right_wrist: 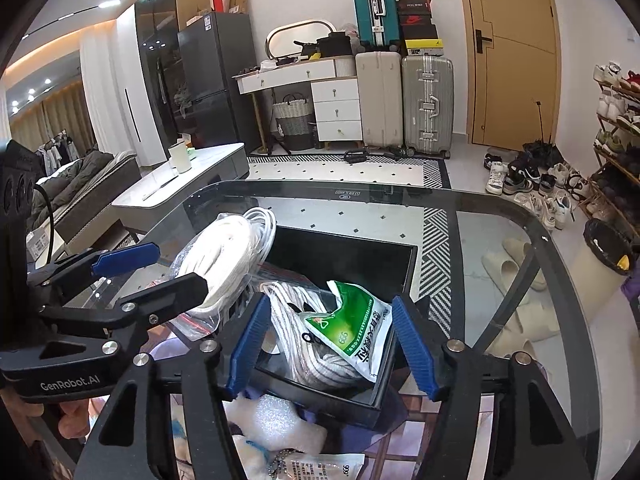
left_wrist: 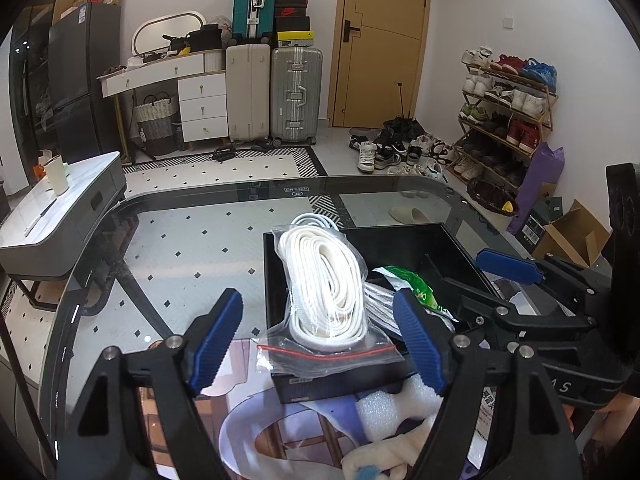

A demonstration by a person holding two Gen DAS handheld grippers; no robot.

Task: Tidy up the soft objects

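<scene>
A black open box [left_wrist: 448, 252] [right_wrist: 360, 250] sits on the glass table. A clear zip bag of coiled white cord [left_wrist: 324, 288] [right_wrist: 224, 264] leans over the box's left rim. A green-and-white packet [right_wrist: 356, 328] [left_wrist: 416, 286] and a bag of striped cloth [right_wrist: 296, 320] lie inside the box. My left gripper [left_wrist: 320, 344] is open, its blue pads either side of the cord bag without touching it. My right gripper [right_wrist: 332, 344] is open, its pads either side of the green packet at the box's near end.
The glass table [right_wrist: 500, 240] has a rounded dark rim. White foam [right_wrist: 272, 420] [left_wrist: 392, 412], a cream cloth [left_wrist: 384, 460] and another packet [right_wrist: 320, 464] lie at the near edge. A low grey side table [left_wrist: 60, 216] stands left. Suitcases and shoes lie beyond.
</scene>
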